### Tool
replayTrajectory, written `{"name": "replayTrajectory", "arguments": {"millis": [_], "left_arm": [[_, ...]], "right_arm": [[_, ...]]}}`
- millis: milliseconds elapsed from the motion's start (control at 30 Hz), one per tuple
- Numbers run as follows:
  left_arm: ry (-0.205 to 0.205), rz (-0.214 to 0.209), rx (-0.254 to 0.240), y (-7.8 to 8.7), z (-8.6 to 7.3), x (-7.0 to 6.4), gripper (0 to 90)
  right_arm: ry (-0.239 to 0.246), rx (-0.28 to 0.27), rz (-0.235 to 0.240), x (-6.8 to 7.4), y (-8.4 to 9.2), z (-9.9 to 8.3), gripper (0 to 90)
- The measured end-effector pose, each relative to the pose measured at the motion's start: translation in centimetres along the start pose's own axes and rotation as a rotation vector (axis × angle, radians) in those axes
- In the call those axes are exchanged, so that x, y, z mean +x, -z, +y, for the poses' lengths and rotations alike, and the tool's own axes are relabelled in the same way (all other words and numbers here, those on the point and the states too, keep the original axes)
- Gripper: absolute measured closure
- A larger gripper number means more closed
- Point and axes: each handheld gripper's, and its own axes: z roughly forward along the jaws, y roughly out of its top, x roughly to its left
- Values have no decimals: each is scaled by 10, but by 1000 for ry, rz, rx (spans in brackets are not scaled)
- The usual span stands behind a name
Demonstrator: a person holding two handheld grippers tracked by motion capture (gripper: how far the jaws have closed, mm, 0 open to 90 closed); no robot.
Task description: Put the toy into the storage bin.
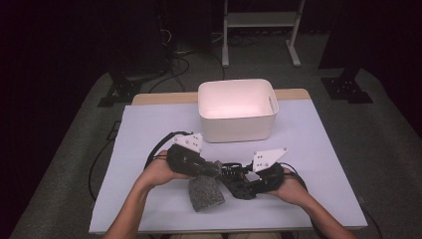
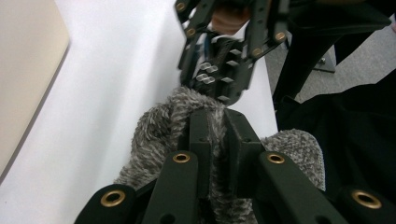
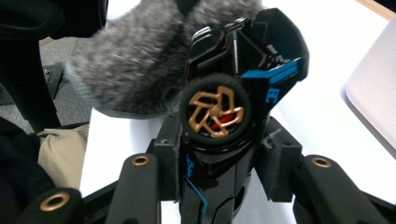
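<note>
My left gripper is shut on a grey fuzzy cloth, which hangs down from its jaws above the table. A black toy car with blue trim and a gold-spoked wheel sits clamped between the pads of my right gripper. The two grippers face each other near the table's front middle. The cloth lies against the car's far end. In the left gripper view the car's underside shows just beyond the cloth.
A white plastic bin stands behind the grippers at the table's middle back. The table wears a pale lilac cover. Cables trail from both grippers. Beyond the table stand dark floor and stand legs.
</note>
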Motion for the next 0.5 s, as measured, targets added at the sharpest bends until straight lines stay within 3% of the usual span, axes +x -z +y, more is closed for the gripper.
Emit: {"name": "replayTrajectory", "arguments": {"millis": [133,233,367,500], "left_arm": [[-16,-7,4,-1,4,-2,825],[-23,5,-5,6,6,-5,826],[-36,14,-20,17,10,-9,826],[-38,20,17,13,9,-10,826]], "right_arm": [[7,-4,-3,4,-1,2,568],[-11,-36,15,2,-5,4,568],[1,-62,30,2,-13,12,568],[4,-48,42,1,-21,13,566]]}}
